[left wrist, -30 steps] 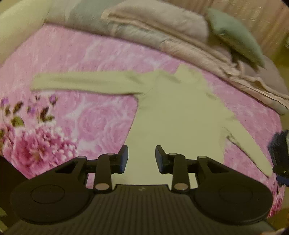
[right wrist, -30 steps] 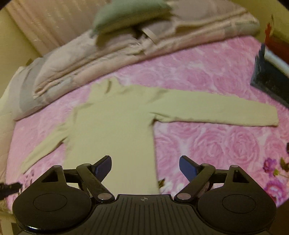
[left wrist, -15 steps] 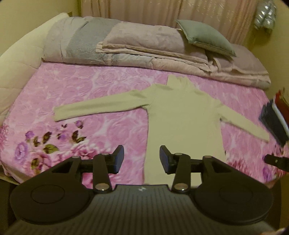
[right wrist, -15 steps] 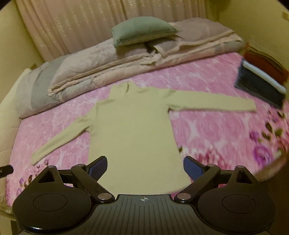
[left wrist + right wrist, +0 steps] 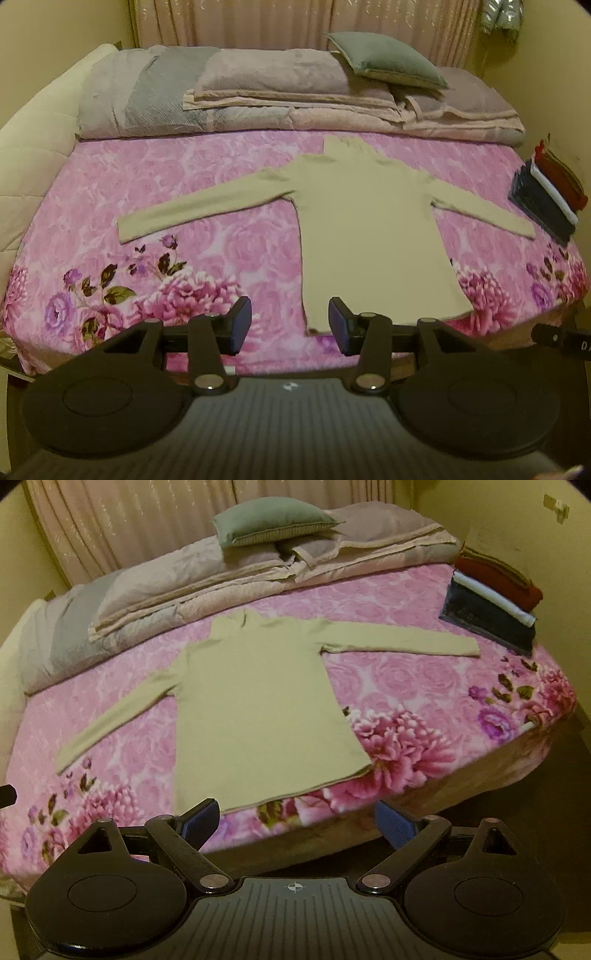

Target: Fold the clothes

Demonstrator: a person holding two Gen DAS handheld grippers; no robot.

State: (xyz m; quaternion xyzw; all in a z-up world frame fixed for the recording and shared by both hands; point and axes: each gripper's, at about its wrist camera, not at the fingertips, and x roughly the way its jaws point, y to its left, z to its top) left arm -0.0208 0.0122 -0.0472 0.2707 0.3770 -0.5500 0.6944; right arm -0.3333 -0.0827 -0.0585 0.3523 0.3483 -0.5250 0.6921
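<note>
Spread flat on the pink floral bedspread (image 5: pixel 229 173): a pale green top (image 5: pixel 369 229), front down or up not clear, collar toward the folded quilts (image 5: pixel 280 99) at the far side, hem toward the near edge. Taking the top as landmark and going left to right in the left wrist view: far left of it, a cream padded bed side (image 5: pixel 33 158); left of its body, one sleeve (image 5: pixel 199 203) stretched out straight and lying flat; beyond its collar, the quilts with a grey-green pillow (image 5: pixel 388 61) on them and a curtain (image 5: pixel 295 22) behind; right of its body, the other sleeve (image 5: pixel 484 210) angled down toward the near edge; past that cuff, a small stack of folded clothes (image 5: pixel 546 192), dark blue, white and red. Below the hem, left gripper (image 5: pixel 290 325) held in the air, jaws opening, nothing between them, right pad overlapping the hem's left corner only in the picture. In the right wrist view, right gripper (image 5: pixel 297 821) likewise clear of the top (image 5: pixel 258 701), past the bed's near edge, jaws wide apart and empty. At that view's left rim, a dark bit of the other tool.
</note>
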